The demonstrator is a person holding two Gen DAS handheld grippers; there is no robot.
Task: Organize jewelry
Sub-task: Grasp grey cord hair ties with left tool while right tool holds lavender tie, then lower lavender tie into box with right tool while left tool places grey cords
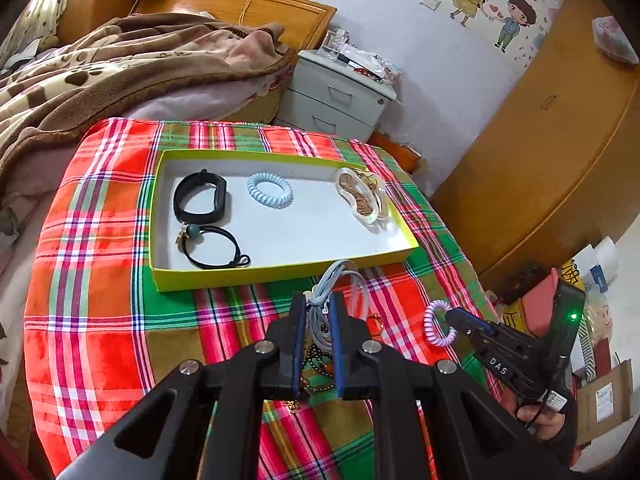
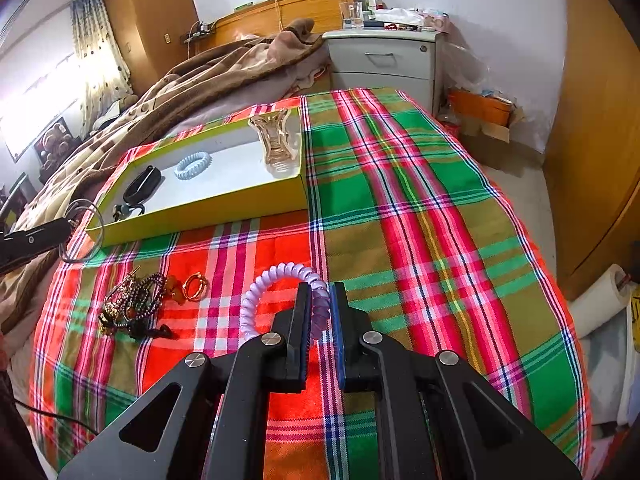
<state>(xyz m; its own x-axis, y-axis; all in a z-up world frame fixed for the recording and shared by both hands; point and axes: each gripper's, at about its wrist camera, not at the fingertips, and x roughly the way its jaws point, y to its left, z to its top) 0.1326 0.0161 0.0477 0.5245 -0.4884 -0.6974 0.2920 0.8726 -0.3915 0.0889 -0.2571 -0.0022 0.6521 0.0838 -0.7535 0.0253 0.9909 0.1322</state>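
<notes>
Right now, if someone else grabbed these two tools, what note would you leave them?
Left gripper: shut on a grey looped cord bracelet.
Right gripper: shut on a lilac spiral hair tie.
Done: the yellow-rimmed tray holds a black wristband, a blue spiral tie, a black cord bracelet and a clear hair claw.
Left: both held pieces, the dark bead pile and gold rings on the plaid cloth.

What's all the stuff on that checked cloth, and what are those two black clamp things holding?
Tray: one, yellow-green, white inside, on the plaid cloth.
Black band: one, in tray.
Blue coil hair tie: one, in tray.
Black cord bracelet: one, green bead, in tray.
Clear hair claw: one, in tray.
Bead pile: dark, on cloth.
Gold ring: one, beside pile.
Left gripper: shut on grey cord.
Right gripper: shut on purple coil hair tie.
</notes>
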